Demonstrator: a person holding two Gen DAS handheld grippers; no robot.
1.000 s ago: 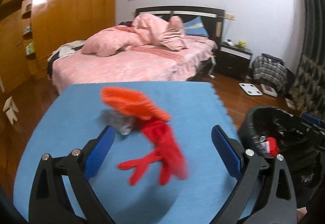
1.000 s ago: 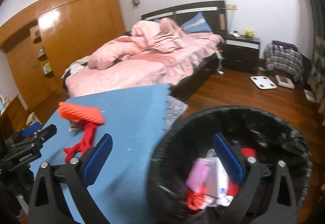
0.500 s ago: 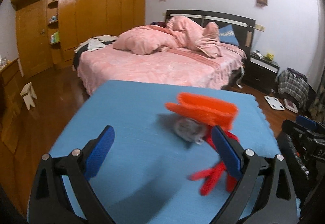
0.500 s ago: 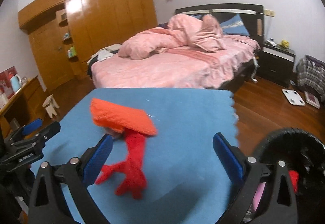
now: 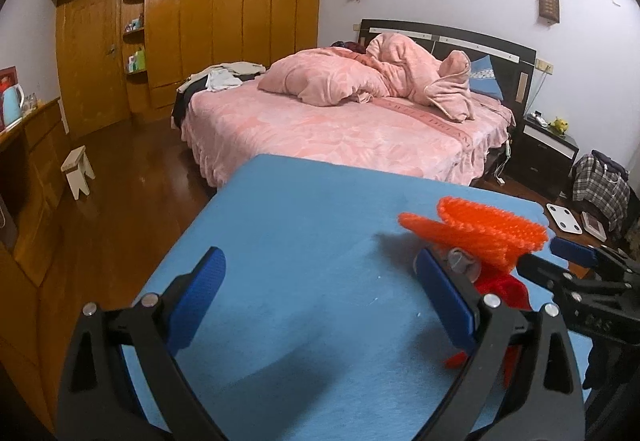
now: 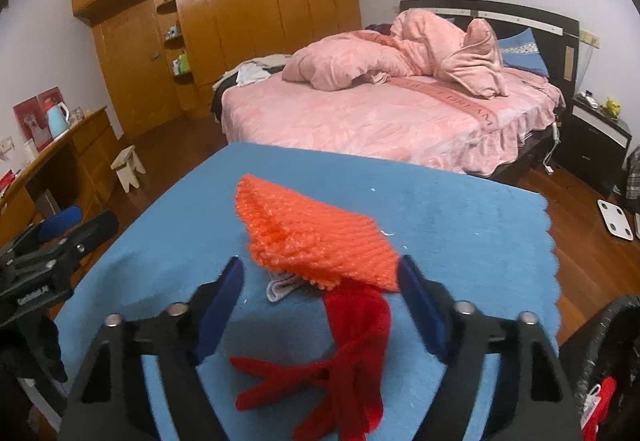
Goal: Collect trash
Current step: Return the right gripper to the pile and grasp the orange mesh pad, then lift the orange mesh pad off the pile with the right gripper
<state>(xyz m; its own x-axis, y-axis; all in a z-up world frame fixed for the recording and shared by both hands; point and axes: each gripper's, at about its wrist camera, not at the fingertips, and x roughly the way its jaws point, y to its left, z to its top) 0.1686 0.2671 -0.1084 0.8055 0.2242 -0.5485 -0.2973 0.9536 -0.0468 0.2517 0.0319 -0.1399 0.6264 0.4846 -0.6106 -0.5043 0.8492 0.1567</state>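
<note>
An orange foam net point(image 6: 312, 237) lies on the blue mat point(image 6: 460, 221), covering a grey crumpled wrapper point(image 6: 280, 285) and the top of a red glove-like piece point(image 6: 356, 341). My right gripper point(image 6: 320, 273) straddles the net's near edge. Its jaws are closing with the net between them: the right pad is at the net's corner and the left pad is still apart. My left gripper point(image 5: 320, 261) is open over bare mat with nothing between its fingers. In the left wrist view the net point(image 5: 480, 229) sits just beyond its right finger.
A black-lined trash bin point(image 6: 600, 321) with rubbish inside stands off the mat's right corner. Beyond the mat are a pink bed point(image 6: 380, 113), a wooden wardrobe point(image 6: 240, 21) and a small stool point(image 6: 128, 165). A desk point(image 6: 60, 153) runs along the left.
My right gripper swung left from above the bin to the orange net, and its jaws narrowed. My left gripper slid left, so the net went from between its fingers to beyond the right one.
</note>
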